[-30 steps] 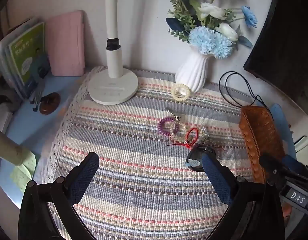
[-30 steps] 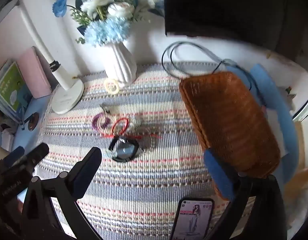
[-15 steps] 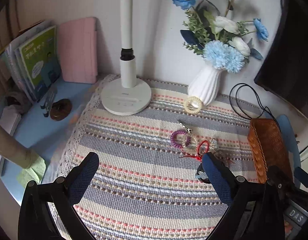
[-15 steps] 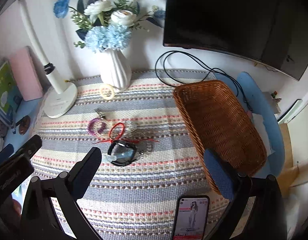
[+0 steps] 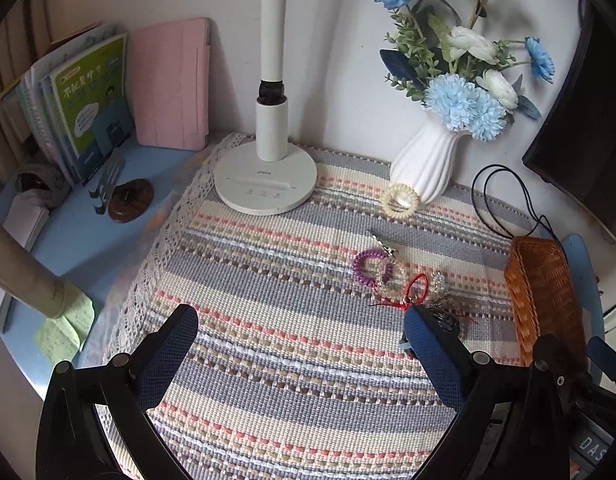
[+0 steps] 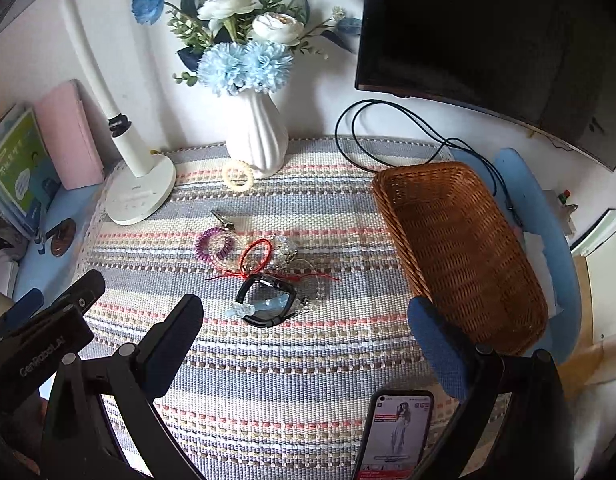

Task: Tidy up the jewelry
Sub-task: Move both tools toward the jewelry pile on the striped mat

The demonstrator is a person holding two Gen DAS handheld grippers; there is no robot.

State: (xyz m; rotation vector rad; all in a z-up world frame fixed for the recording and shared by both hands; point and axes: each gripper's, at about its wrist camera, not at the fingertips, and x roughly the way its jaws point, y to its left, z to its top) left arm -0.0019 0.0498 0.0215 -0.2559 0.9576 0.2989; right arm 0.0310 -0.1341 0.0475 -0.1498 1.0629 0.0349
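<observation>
A small heap of jewelry lies mid-mat: a purple coil band (image 6: 212,245) (image 5: 366,266), a red cord bracelet (image 6: 257,257) (image 5: 417,289), clear bead bracelets (image 6: 285,250), a black bangle (image 6: 266,300) with a pale blue piece across it, and a metal clip (image 6: 223,218). A cream coil band (image 6: 238,175) (image 5: 401,199) rests against the vase. An empty brown wicker basket (image 6: 460,248) (image 5: 544,292) stands to the right. My left gripper (image 5: 300,354) and right gripper (image 6: 306,346) hover open above the near mat, holding nothing.
A striped woven mat (image 6: 292,368) covers the table. At the back stand a white lamp base (image 5: 266,186), a white vase of flowers (image 6: 257,136), a dark monitor (image 6: 500,40) and a black cable (image 6: 388,136). A phone (image 6: 396,432) lies at the front; books (image 5: 88,104) stand left.
Both grippers have pulled back and risen, so more of the table and wall shows. The jewelry, basket and phone have not moved. Both stay open.
</observation>
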